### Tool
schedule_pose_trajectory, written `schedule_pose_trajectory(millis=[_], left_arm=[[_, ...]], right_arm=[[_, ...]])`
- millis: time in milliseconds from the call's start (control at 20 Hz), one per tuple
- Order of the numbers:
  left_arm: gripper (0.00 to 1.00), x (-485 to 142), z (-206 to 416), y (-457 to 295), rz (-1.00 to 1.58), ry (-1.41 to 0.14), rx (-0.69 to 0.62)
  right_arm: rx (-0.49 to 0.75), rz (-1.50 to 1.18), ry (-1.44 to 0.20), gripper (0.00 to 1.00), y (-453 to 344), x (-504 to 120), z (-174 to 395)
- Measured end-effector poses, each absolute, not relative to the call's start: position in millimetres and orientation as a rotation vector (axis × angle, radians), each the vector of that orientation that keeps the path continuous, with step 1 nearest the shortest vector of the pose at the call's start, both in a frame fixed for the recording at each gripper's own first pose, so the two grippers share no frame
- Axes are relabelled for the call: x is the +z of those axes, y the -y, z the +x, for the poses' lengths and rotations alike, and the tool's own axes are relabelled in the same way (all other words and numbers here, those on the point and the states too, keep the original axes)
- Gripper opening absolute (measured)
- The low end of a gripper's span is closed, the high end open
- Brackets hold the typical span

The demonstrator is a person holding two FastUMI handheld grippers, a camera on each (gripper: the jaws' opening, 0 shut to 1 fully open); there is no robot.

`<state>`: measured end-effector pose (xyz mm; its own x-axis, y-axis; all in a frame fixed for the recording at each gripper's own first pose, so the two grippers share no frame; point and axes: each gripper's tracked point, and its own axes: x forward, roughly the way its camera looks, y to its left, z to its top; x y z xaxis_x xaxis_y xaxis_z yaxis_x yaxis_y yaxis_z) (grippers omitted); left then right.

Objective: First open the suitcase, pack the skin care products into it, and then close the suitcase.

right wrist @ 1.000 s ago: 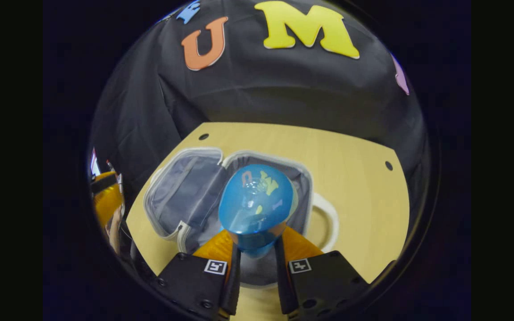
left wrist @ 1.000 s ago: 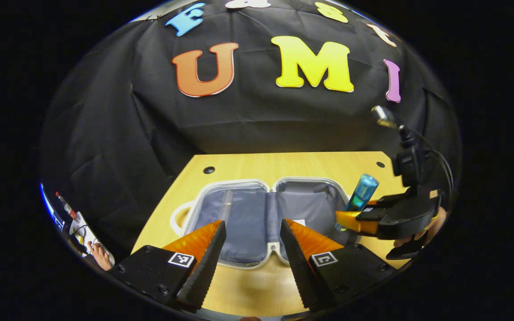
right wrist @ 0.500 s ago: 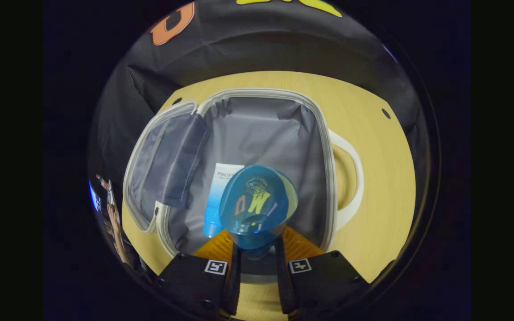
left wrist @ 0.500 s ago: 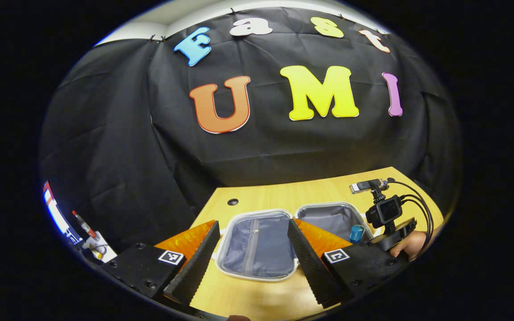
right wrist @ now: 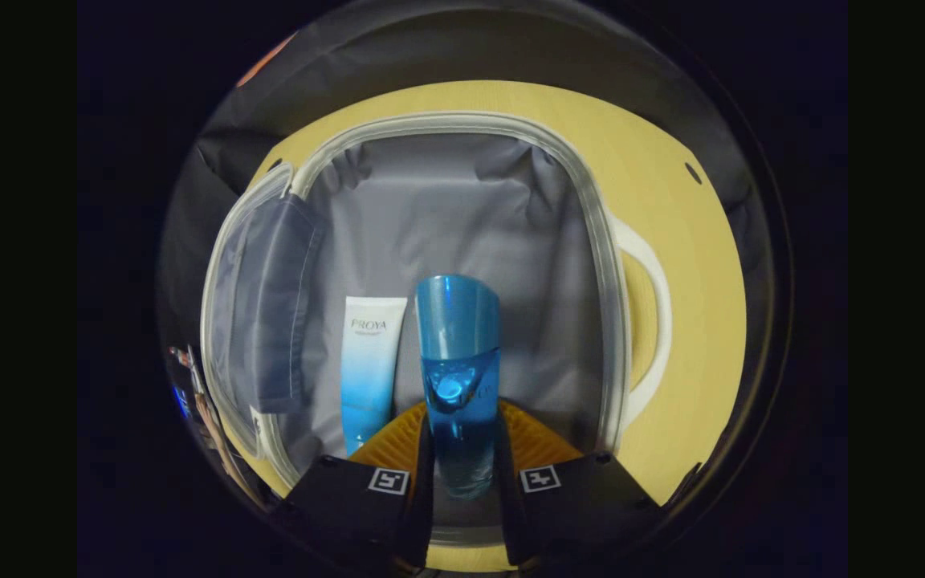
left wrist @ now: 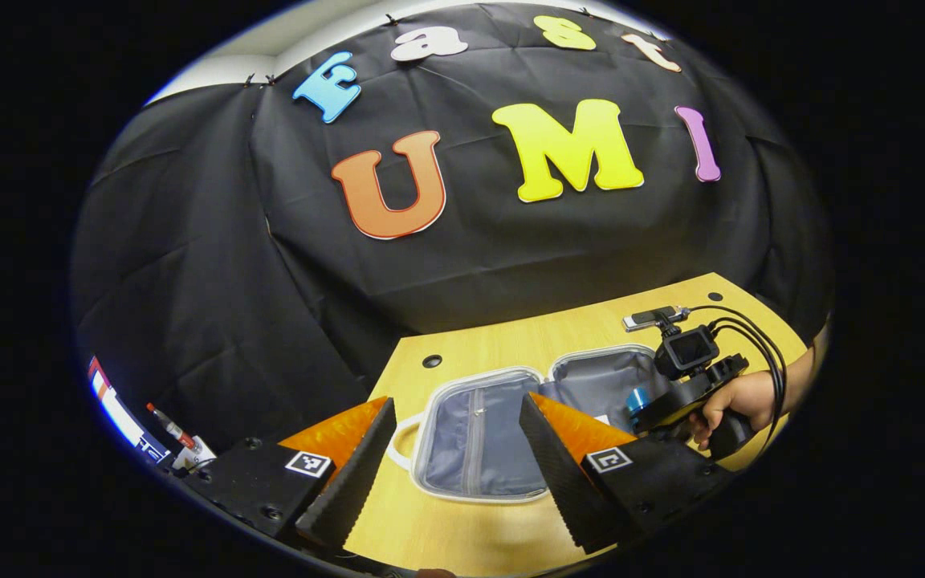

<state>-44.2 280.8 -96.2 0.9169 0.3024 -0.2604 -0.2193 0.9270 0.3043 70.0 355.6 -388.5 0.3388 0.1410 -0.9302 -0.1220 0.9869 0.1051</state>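
Note:
The small white suitcase [left wrist: 474, 437] lies open on the wooden table, grey lining [right wrist: 462, 217] up. In the right gripper view my right gripper [right wrist: 462, 461] is shut on a blue bottle [right wrist: 458, 361], which lies low over the right half's lining. A white and blue tube [right wrist: 366, 361] rests in that half just left of the bottle. In the left gripper view the right gripper [left wrist: 655, 413] and the hand holding it reach into the right half. My left gripper [left wrist: 450, 461] hangs open in front of the case, with nothing between its fingers.
The case's white handles [right wrist: 647, 313] [left wrist: 400, 429] stick out at either side. The zipped left half [right wrist: 266, 313] lies flat. The table [left wrist: 511, 345] ends at the black cloth wall behind. Some small items [left wrist: 173, 437] lie off the table at far left.
My right gripper has dropped into the case's right half and tipped the blue bottle from pointing at the camera to lying flat. The left gripper has shifted slightly left, staying open.

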Motion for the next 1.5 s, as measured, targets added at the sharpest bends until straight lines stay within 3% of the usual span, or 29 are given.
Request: schedule_pose_trajectory(millis=[450,600,750,900,1200,1500], left_arm=[[0.99,-144.9,-52.0,-349.6,0.200,-0.410,0.355],[0.99,-166.1,-44.3,-367.5,0.131,-0.418,0.350],[0.99,-199.7,-35.5,-398.2,0.013,-0.458,0.361],[0.99,-237.1,-27.8,-433.0,-0.154,-0.511,0.378],[1.00,-295.1,-0.3,-471.4,-0.528,-0.578,0.349],[0.94,-337.0,28.4,-467.3,-0.767,-0.621,0.268]], right_arm=[[0.170,-0.001,-1.239,0.39,-356.3,-385.4,67.8],[0.220,-0.010,-1.179,0.44,-355.3,-371.1,64.8],[0.302,-0.056,-1.032,0.71,-354.4,-323.7,58.1],[0.349,-0.070,-0.836,0.81,-342.7,-262.6,50.1],[0.456,0.034,-0.686,0.80,-306.6,-190.0,-1.8],[0.376,0.119,-0.601,0.81,-241.0,-164.9,-11.4]])
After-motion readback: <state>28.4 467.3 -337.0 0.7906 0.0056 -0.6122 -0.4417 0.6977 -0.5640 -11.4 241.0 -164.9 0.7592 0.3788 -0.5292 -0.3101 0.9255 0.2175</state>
